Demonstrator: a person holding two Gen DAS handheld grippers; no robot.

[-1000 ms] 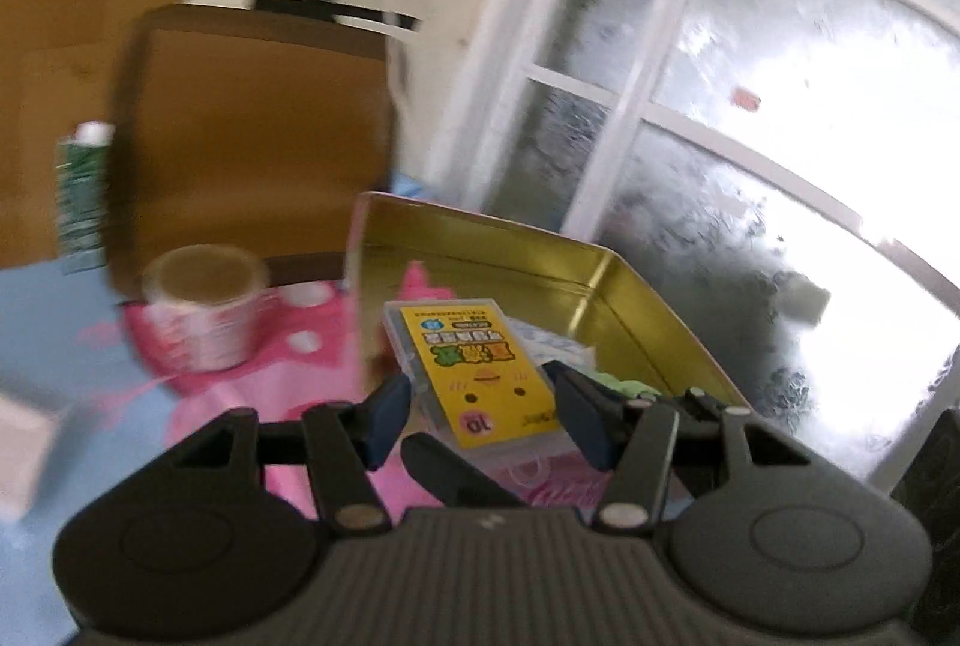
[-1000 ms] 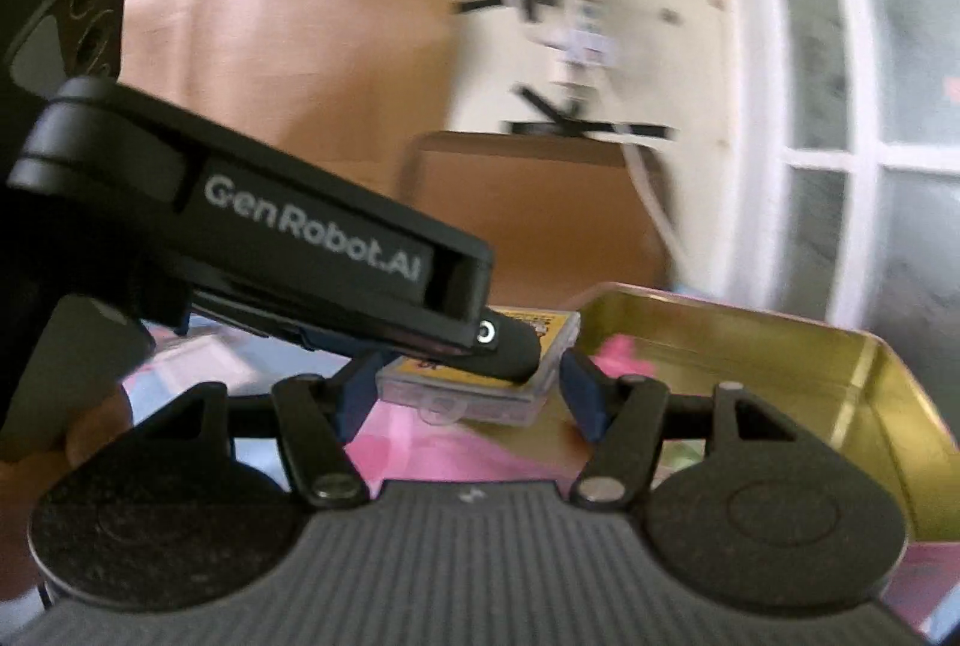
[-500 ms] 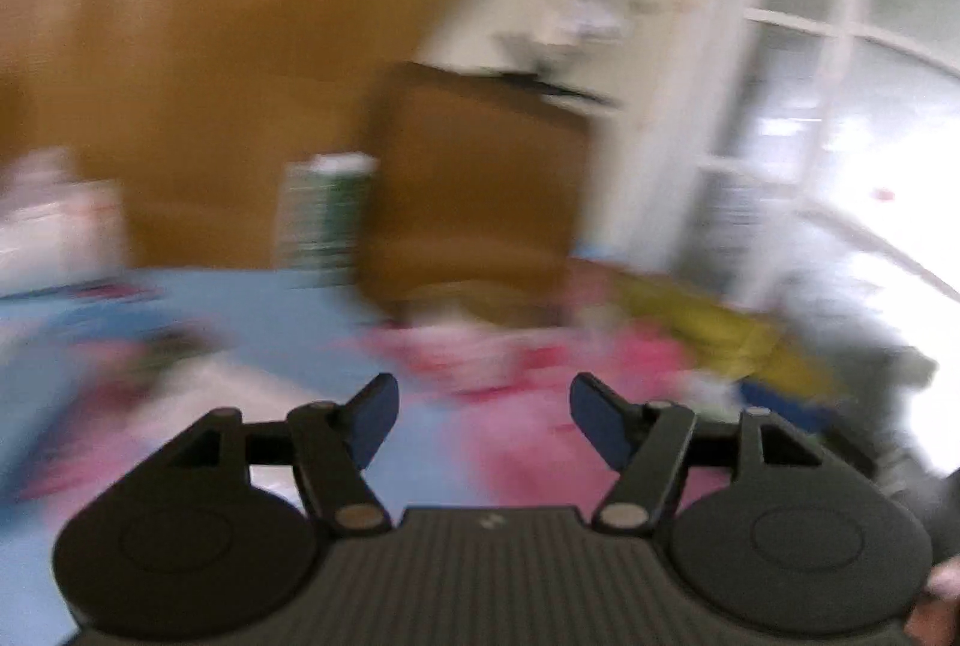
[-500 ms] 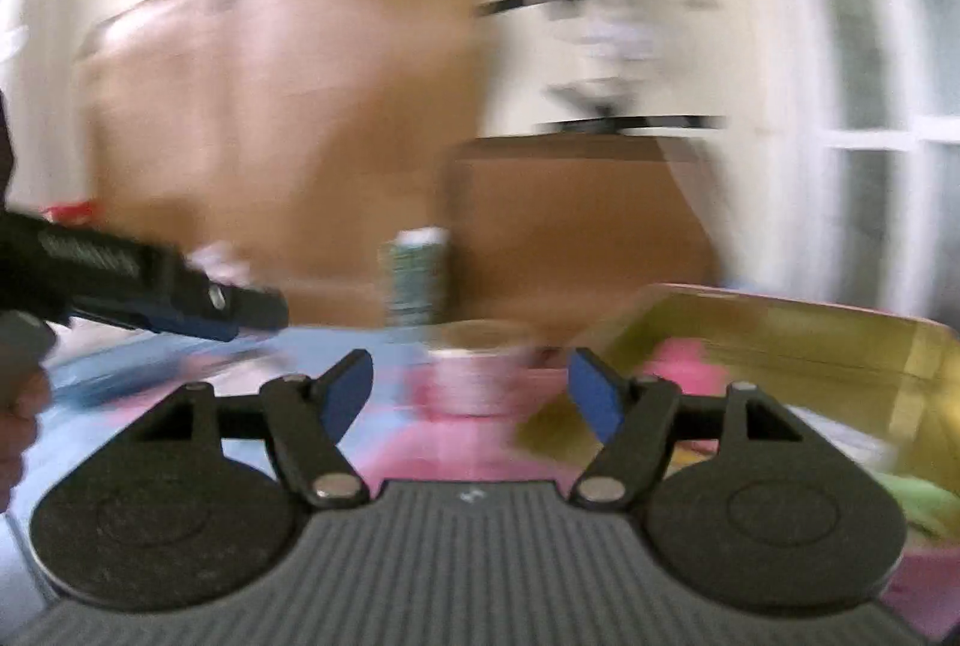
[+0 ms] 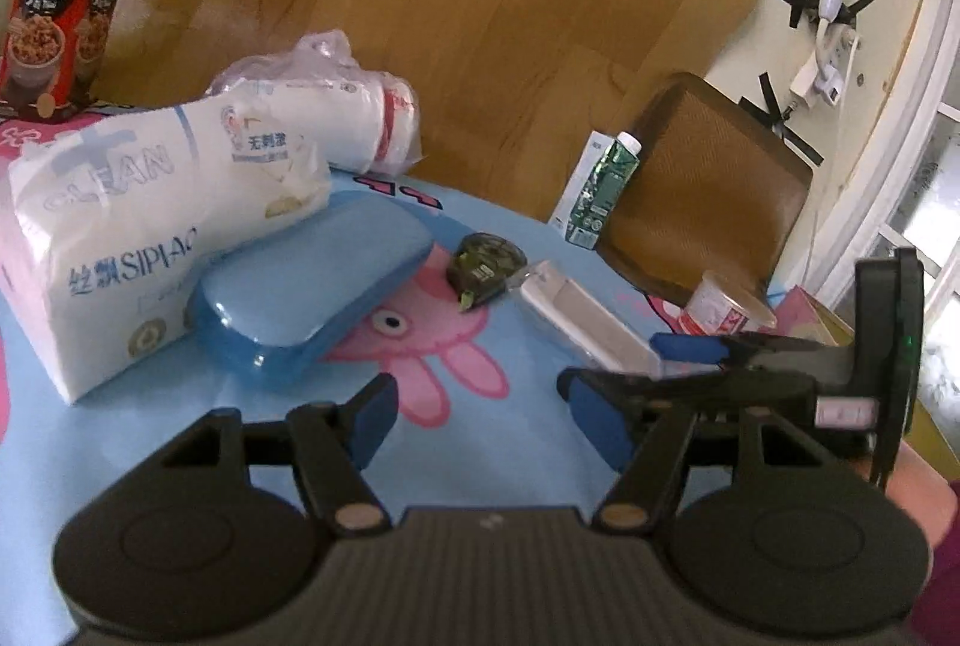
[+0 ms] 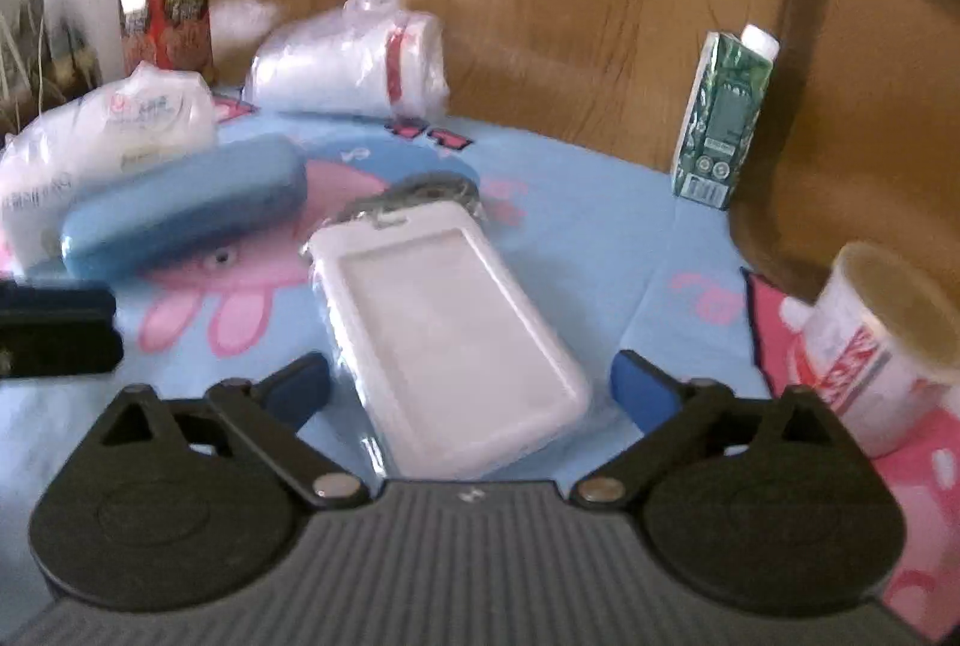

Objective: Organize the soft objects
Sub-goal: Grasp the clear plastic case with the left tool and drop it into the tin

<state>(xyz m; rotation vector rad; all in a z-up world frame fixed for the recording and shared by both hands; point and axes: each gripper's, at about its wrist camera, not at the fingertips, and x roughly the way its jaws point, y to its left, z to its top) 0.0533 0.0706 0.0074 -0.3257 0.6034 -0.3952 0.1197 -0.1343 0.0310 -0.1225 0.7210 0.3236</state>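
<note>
Blue tablecloth [image 6: 588, 226]: right gripper [image 6: 471, 388] jaws opening around white case [image 6: 444, 334]; left gripper [image 5: 480, 418] empty, half-open.

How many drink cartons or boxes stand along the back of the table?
2. A green carton stands at the back right beside the chair; a red box stands at the back left corner. Others may be hidden.

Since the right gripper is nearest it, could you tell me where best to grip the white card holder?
Probably across the white card holder's long side edges near its close end, coming from above. It lies flat between the right gripper's opening fingers, untouched, narrower than their gap.
</note>
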